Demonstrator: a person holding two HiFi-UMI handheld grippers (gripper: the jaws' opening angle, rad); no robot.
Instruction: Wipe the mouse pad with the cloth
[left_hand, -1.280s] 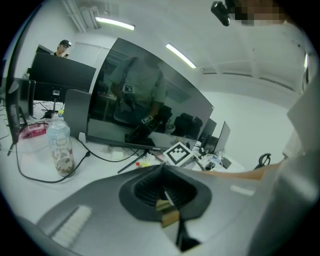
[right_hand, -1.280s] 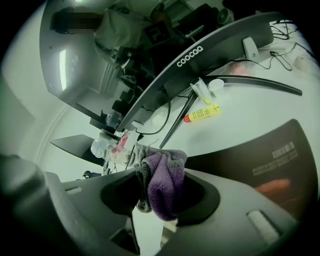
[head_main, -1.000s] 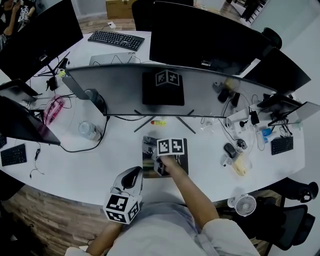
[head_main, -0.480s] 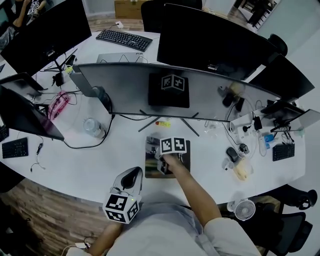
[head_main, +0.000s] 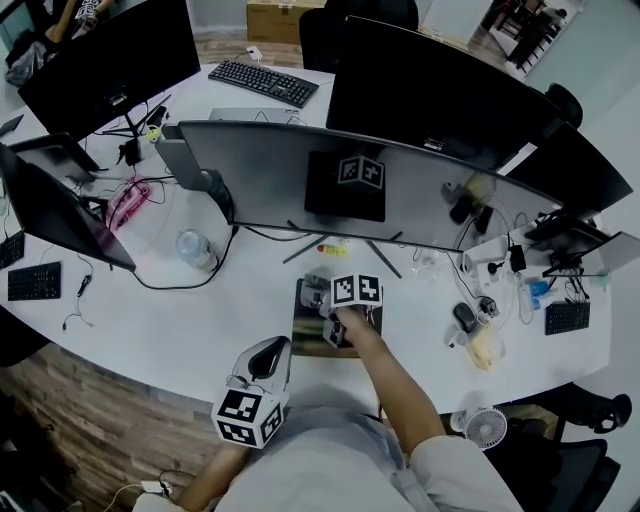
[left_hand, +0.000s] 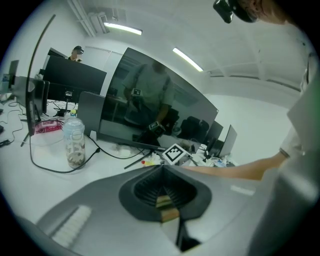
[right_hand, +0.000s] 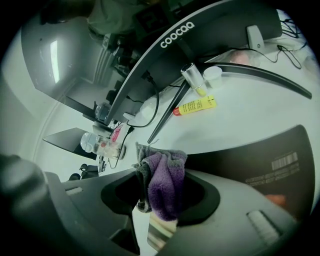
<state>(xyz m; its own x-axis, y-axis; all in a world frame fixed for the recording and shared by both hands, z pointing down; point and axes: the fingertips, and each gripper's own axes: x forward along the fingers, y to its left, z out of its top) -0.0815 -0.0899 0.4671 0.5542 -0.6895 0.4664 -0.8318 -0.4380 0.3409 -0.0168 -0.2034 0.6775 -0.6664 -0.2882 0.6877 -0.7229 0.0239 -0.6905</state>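
Observation:
The dark mouse pad (head_main: 305, 335) lies on the white desk (head_main: 200, 320) in front of the curved monitor. My right gripper (head_main: 322, 300) hangs over the pad's far left part, held by a bare forearm. It is shut on a purple and grey cloth (right_hand: 162, 182), which bunches out between the jaws. In the right gripper view the pad (right_hand: 250, 150) stretches right under the cloth. My left gripper (head_main: 268, 358) is held near the desk's front edge, left of the pad. Its jaws (left_hand: 167, 212) are shut with nothing in them.
A wide curved monitor (head_main: 300, 180) on thin splayed legs stands just beyond the pad, with a yellow tube (right_hand: 196, 106) at its foot. A clear bottle (head_main: 192, 247) and a black cable sit to the left. A mouse (head_main: 463, 317) and cable clutter lie to the right.
The right gripper with the cloth has shifted a little rightward over the pad, and the head view has drifted. The left gripper has kept its place.

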